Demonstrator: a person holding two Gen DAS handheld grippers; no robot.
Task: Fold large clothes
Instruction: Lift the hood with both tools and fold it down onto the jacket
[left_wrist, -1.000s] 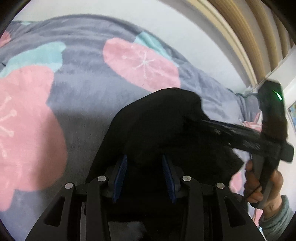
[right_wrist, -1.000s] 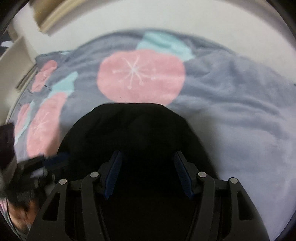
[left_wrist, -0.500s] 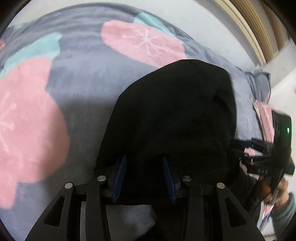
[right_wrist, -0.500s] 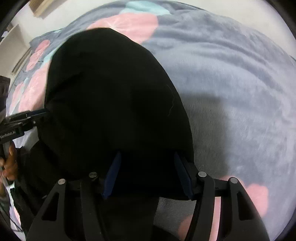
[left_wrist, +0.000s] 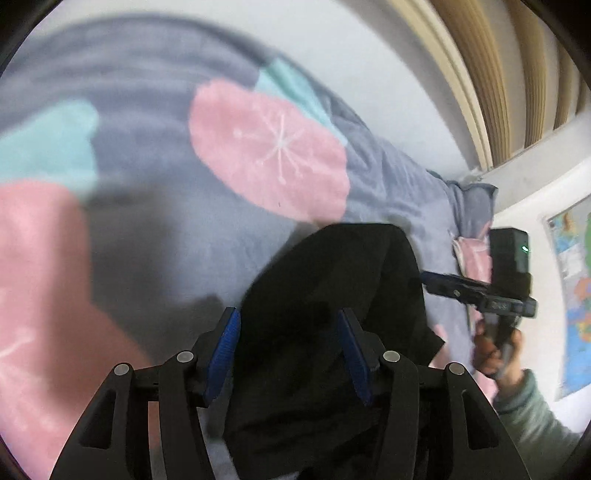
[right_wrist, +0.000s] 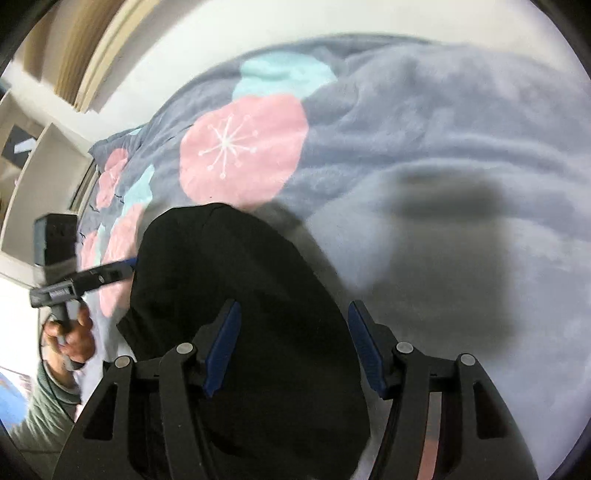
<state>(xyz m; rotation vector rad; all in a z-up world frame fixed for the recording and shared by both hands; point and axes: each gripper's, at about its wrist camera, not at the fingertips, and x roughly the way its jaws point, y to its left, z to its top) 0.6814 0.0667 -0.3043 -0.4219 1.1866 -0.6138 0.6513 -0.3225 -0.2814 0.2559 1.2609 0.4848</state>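
Only left view shows wall map (left_wrist: 570, 295), black garment (left_wrist: 325, 332).

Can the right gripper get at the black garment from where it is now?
Probably yes: the black garment already lies between the right gripper's open fingers on the blanket, with nothing in between.

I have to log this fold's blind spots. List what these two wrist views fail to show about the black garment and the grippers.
- Left wrist view: the black garment runs off the bottom edge behind the left gripper; its type and full size are unknowable.
- Right wrist view: the garment's near part is hidden behind the right gripper; any fold lines vanish in uniform black.
- Both views: motion blur smears the blanket and the garment's edges.
- Whether cloth is still pinched: unclear.
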